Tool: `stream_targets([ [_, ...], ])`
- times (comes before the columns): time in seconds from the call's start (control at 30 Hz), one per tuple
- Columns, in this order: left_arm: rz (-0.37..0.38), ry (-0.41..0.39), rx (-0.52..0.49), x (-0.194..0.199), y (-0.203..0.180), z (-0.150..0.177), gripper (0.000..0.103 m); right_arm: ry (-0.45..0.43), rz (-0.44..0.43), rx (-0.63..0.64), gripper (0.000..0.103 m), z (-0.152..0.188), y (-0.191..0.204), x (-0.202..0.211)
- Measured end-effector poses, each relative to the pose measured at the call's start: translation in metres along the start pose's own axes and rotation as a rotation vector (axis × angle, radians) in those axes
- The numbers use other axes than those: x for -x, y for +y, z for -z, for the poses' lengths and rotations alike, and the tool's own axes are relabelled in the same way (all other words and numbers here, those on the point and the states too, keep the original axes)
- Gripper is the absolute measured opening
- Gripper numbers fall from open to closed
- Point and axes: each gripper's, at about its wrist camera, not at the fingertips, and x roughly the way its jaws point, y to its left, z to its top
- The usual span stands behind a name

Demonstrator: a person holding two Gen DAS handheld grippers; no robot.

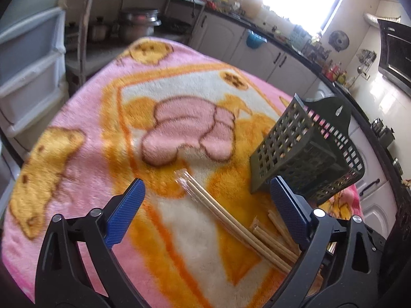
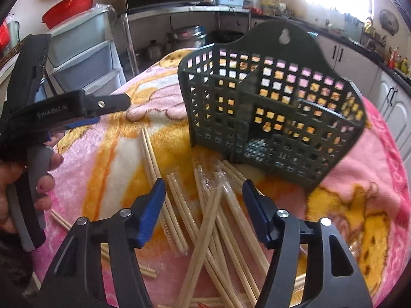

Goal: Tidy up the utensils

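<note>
- Hovering over a pink and orange blanket (image 1: pixel 84 138) with the left gripper (image 1: pixel 208 200); fingers (image 1: pixel 123 213) spread wide, gripping nothing; one wrapped pair of chopsticks (image 1: pixel 231 220) lying between them on the fleece, not touching either pad.
- Standing tilted just beyond the right-hand finger in the left view, a dark green basket (image 1: pixel 303 151) with a grid wall and a hanging hole in its back plate; resting on the blanket.
- Pointing down at a loose pile of chopsticks (image 2: pixel 213 225) with the right gripper (image 2: pixel 203 208); fingers (image 2: pixel 151 210) set at a middling width, clear of the sticks, clamping nothing; several sticks crossing one another, some in clear wrappers.
- Sitting just behind that pile in the right view, the basket (image 2: pixel 272 107); showing inner dividers; compartments looking bare of sticks.
- Showing at the left edge of the right view, the left gripper (image 2: pixel 77 113) seen side-on and a hand (image 2: pixel 15 184) wrapped round its grey handle.
- Lying apart from the pile, a few stray sticks near that hand on the blanket (image 2: pixel 370 154).
</note>
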Motion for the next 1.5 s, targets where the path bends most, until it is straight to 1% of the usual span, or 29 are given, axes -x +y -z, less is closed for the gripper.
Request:
stream_targets([
  [0.03, 0.004, 0.016, 0.001, -0.005, 0.0, 0.0, 0.086, 0.012, -0.006, 0.001, 0.052, -0.001, 0.0, -0.004],
  [0.1, 0.017, 0.056, 0.012, -0.016, 0.002, 0.001, 0.081, 0.027, -0.012, 0.0, 0.047, -0.003, -0.002, -0.01],
  [0.13, 0.02, 0.07, 0.017, -0.021, 0.003, 0.001, 0.079, 0.036, -0.012, -0.003, 0.043, -0.003, -0.002, -0.012],
  [0.17, 0.02, 0.079, 0.023, -0.025, 0.004, 0.001, 0.079, 0.044, -0.021, -0.009, 0.041, -0.004, -0.004, -0.014],
  [0.23, 0.023, 0.097, 0.032, -0.033, 0.007, 0.0, 0.072, 0.055, -0.018, -0.015, 0.037, -0.005, -0.007, -0.017],
  [0.37, 0.021, 0.12, 0.069, -0.047, 0.013, -0.003, 0.063, 0.062, -0.022, -0.002, 0.028, -0.008, -0.007, -0.021],
  [0.4, 0.024, 0.12, 0.076, -0.049, 0.014, -0.003, 0.06, 0.065, -0.025, -0.003, 0.025, -0.008, -0.008, -0.022],
  [0.47, 0.013, 0.119, 0.08, -0.053, 0.016, -0.005, 0.053, 0.073, -0.028, -0.005, 0.019, -0.009, -0.009, -0.024],
  [0.53, 0.006, 0.118, 0.08, -0.055, 0.017, -0.005, 0.044, 0.076, -0.03, -0.007, 0.012, -0.008, -0.01, -0.027],
  [0.57, 0.0, 0.12, 0.081, -0.056, 0.018, -0.006, 0.042, 0.076, -0.03, -0.007, 0.012, -0.009, -0.009, -0.03],
  [0.63, -0.012, 0.118, 0.082, -0.058, 0.02, -0.008, 0.032, 0.076, -0.035, -0.007, 0.011, -0.008, -0.01, -0.031],
  [0.67, -0.017, 0.119, 0.077, -0.06, 0.02, -0.008, 0.03, 0.077, -0.038, -0.008, 0.011, -0.007, -0.011, -0.031],
  [0.7, -0.019, 0.116, 0.073, -0.06, 0.021, -0.009, 0.024, 0.075, -0.041, -0.009, 0.011, -0.007, -0.011, -0.031],
  [0.73, -0.02, 0.114, 0.07, -0.061, 0.022, -0.009, 0.021, 0.071, -0.048, -0.011, 0.01, -0.006, -0.012, -0.03],
  [0.77, -0.016, 0.113, 0.073, -0.061, 0.025, -0.009, 0.018, 0.069, -0.051, -0.013, 0.01, -0.007, -0.012, -0.029],
  [0.9, 0.021, 0.11, 0.096, -0.06, 0.034, -0.011, 0.009, 0.053, -0.077, -0.027, 0.006, -0.008, -0.016, -0.021],
  [0.97, 0.04, 0.101, 0.105, -0.057, 0.036, -0.012, 0.004, 0.042, -0.096, -0.044, 0.006, -0.009, -0.02, -0.016],
  [1.07, 0.071, 0.071, 0.103, -0.047, 0.035, -0.015, 0.003, 0.022, -0.116, -0.058, 0.006, -0.009, -0.025, -0.007],
  [1.27, 0.116, -0.038, 0.04, -0.002, 0.016, -0.026, 0.003, -0.057, -0.162, -0.086, 0.006, -0.012, -0.035, 0.021],
  [1.4, 0.175, -0.116, -0.011, 0.035, -0.005, -0.032, 0.003, -0.12, -0.18, -0.09, 0.006, -0.016, -0.036, 0.046],
  [1.5, 0.217, -0.155, -0.053, 0.056, -0.023, -0.036, 0.003, -0.168, -0.189, -0.092, 0.006, -0.017, -0.039, 0.065],
])
